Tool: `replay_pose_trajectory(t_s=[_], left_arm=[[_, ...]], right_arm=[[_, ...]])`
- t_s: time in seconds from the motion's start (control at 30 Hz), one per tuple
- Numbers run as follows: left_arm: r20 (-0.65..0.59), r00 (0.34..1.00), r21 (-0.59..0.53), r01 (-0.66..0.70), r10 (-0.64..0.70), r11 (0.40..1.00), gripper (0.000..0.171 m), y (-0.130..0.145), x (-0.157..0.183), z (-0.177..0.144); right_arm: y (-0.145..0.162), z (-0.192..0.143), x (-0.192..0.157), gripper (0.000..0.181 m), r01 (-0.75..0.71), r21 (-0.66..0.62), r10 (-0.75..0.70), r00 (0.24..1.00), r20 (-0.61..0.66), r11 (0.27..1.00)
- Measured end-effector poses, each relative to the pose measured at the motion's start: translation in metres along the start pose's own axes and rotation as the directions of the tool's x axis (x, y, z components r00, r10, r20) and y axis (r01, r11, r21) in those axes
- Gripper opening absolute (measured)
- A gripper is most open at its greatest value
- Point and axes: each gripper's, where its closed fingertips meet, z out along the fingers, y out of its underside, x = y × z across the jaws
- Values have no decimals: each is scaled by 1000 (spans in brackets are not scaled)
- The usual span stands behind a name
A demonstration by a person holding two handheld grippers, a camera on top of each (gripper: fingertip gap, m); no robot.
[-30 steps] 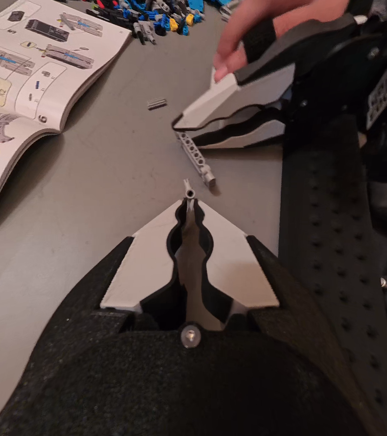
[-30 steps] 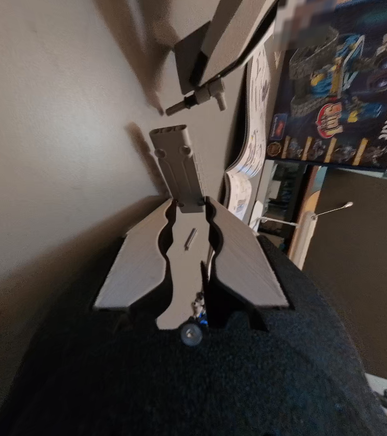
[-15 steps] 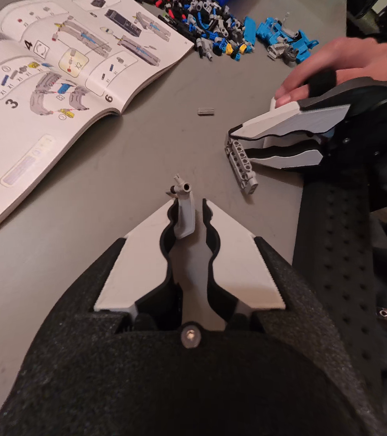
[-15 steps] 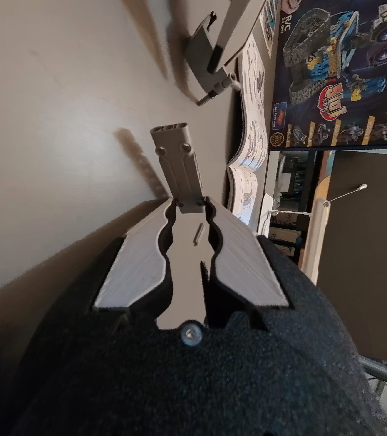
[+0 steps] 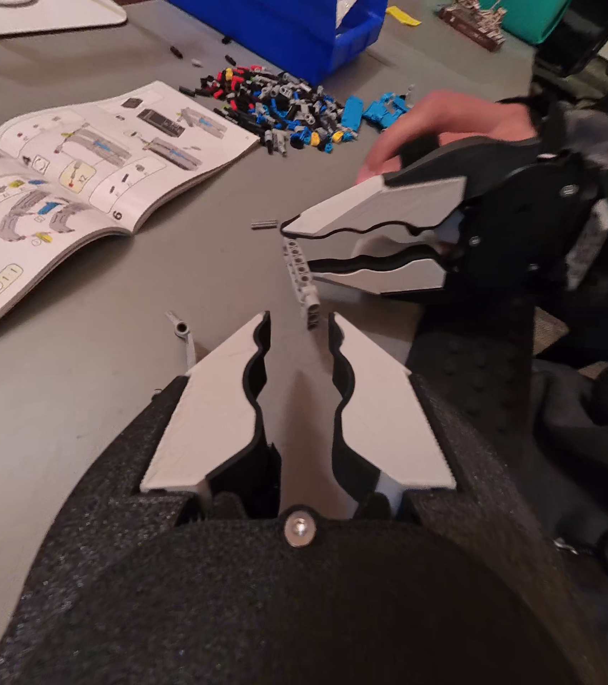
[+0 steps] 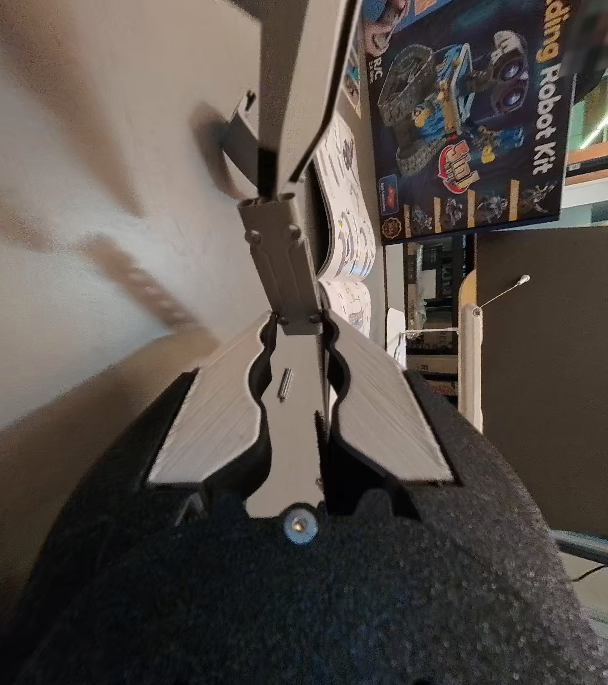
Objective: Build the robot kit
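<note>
My left gripper is open and empty, low over the grey table. A small grey connector piece lies on the table just left of its left finger. My right gripper comes in from the right and is shut on a grey perforated beam. The beam's free end hangs between my left fingertips. In the right wrist view my right gripper grips the beam at its near end. A finger of the left gripper reaches down to the beam's far end.
An open instruction booklet lies at the left. A pile of small coloured parts sits in front of a blue bin. A short grey axle lies near the right gripper. The kit box stands behind the booklet. The tips of one gripper are about 6 cm away from the tips of the other. The short grey axle lies some 8 cm from my right tips, 15 cm from my left tips.
My left gripper has opened and let go of the small grey connector, which now lies on the table. The gripper has moved right, to the beam's free end. The right gripper keeps the beam.
</note>
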Motion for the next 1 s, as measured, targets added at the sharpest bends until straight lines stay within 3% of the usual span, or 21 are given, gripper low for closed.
replay_pose_trajectory(t_s=[0.2,0.33,0.4,0.47,0.53,0.6,0.73,0.8,0.93,1.0], left_arm=[[-19,994,-49,-107,106,993,8,10,8,13],[-76,968,-78,-245,239,966,7,20,15,14],[-137,932,-37,-343,335,939,7,20,28,12],[-177,906,2,-391,385,921,7,18,39,9],[-200,901,42,-384,384,922,7,13,46,7],[-226,899,77,-369,376,926,7,9,51,2],[-282,904,177,-279,320,944,7,-8,61,-10],[-317,907,202,-220,276,954,7,-15,64,-13],[-368,904,235,-134,216,963,6,-25,69,-20],[-382,900,209,-140,212,968,6,-21,72,-19]], right_arm=[[-11,-9,-1,23,-39,57,37,999,34,998],[-11,-22,-19,29,-169,142,126,953,274,975],[-24,-41,-18,34,-350,210,219,854,471,913],[-42,-65,-2,29,-585,269,298,692,657,765],[-50,-80,6,27,-760,207,303,472,828,617],[-50,-79,6,28,-822,136,312,356,881,552],[-58,-80,4,21,-875,142,313,311,898,463],[-66,-83,11,6,-909,146,316,282,906,392],[-76,-88,25,7,-954,122,302,205,931,274],[-81,-88,20,9,-951,101,289,189,939,292]])
